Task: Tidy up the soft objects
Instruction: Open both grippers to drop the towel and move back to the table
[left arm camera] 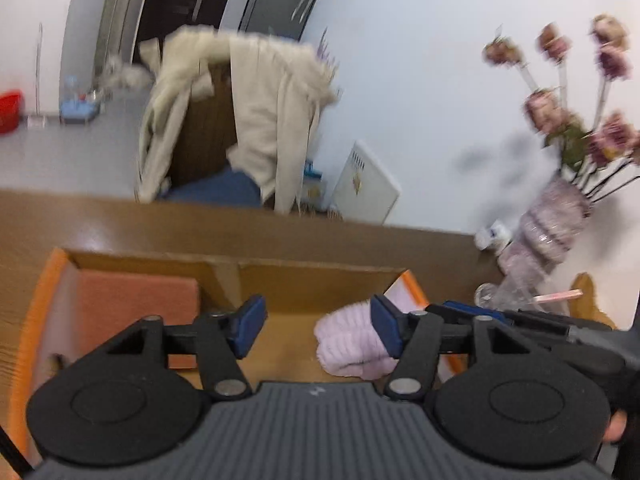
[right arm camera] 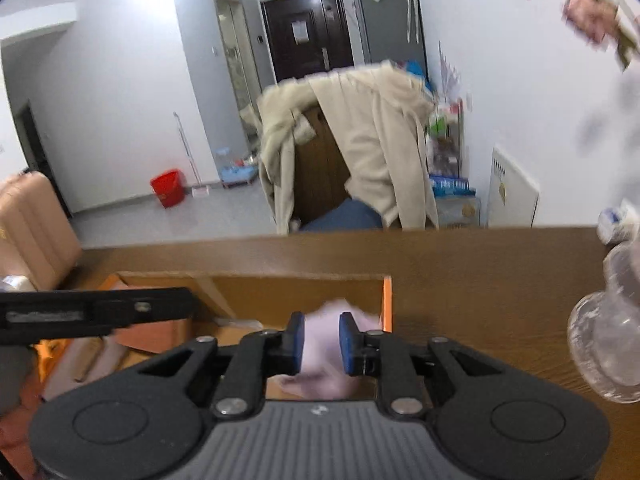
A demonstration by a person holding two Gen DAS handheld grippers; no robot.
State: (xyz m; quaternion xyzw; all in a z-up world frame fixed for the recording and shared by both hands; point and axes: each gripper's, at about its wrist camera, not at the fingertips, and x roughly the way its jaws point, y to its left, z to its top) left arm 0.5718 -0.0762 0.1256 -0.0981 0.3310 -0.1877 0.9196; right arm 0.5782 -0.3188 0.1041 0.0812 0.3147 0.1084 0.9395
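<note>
An open cardboard box (left arm camera: 304,280) with orange edges sits on the brown table. A pink fluffy soft item (left arm camera: 352,340) hangs over the box's right part. My right gripper (right arm camera: 322,342) is shut on this pink soft item (right arm camera: 320,344) above the box (right arm camera: 280,292). My left gripper (left arm camera: 318,328) is open and empty over the box, its right finger (left arm camera: 384,326) beside the pink item. A folded orange-red cloth (left arm camera: 136,300) lies in the box's left part.
A glass vase (left arm camera: 548,232) with dried pink flowers stands at the table's right, close to the box. A chair draped with a beige coat (right arm camera: 348,144) stands beyond the table's far edge. The left gripper's body (right arm camera: 92,312) reaches in from the left.
</note>
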